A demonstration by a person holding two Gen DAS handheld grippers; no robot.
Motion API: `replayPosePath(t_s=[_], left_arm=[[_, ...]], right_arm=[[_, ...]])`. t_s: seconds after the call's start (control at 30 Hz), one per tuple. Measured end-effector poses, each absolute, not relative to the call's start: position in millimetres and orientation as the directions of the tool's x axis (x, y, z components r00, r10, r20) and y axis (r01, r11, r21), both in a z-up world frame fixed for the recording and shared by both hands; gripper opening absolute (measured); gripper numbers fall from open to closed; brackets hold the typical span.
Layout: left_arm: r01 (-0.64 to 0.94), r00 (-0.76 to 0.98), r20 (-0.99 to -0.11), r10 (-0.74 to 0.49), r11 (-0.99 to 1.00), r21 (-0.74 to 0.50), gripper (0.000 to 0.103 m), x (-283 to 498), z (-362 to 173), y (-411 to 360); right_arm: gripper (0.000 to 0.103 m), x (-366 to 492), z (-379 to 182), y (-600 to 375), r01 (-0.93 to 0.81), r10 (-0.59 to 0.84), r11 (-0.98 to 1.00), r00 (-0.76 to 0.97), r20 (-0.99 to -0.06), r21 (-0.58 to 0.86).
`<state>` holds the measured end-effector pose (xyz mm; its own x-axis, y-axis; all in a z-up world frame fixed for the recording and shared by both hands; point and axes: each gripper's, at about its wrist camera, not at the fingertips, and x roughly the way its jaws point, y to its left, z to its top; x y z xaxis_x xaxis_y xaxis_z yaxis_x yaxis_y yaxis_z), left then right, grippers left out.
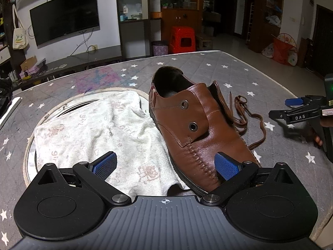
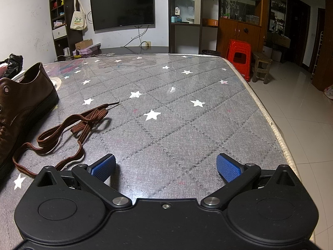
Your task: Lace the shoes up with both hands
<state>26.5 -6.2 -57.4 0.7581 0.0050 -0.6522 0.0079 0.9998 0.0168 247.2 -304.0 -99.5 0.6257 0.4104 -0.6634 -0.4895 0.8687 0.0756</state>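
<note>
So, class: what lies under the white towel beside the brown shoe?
The white towel lies on a round rope-edged mat on the star-patterned cover. The brown shoe overlaps the towel's edge. The towel hides the mat's centre.

We are in a home's living room: a wall-mounted television (image 2: 122,7) fills the upper left of the frame, with a glass display cabinet (image 2: 239,4) at upper right. A red plastic stool (image 2: 238,55) stands on the tiled floor (image 2: 291,108) at right, and a tote bag (image 2: 78,18) hangs beside the television.
</note>
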Motion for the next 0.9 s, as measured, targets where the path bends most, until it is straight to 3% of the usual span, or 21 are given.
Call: replayPosePath(t_s=[0.9], left_arm=[[0.009,0.756,-0.654,0.004,1.000,0.017,0.101,27.9,-58.9,-4.4]], right_arm=[[0.103,247.0,-99.5,-303.8,-0.490,0.410,0.869,0.626,-0.663,0.076]])
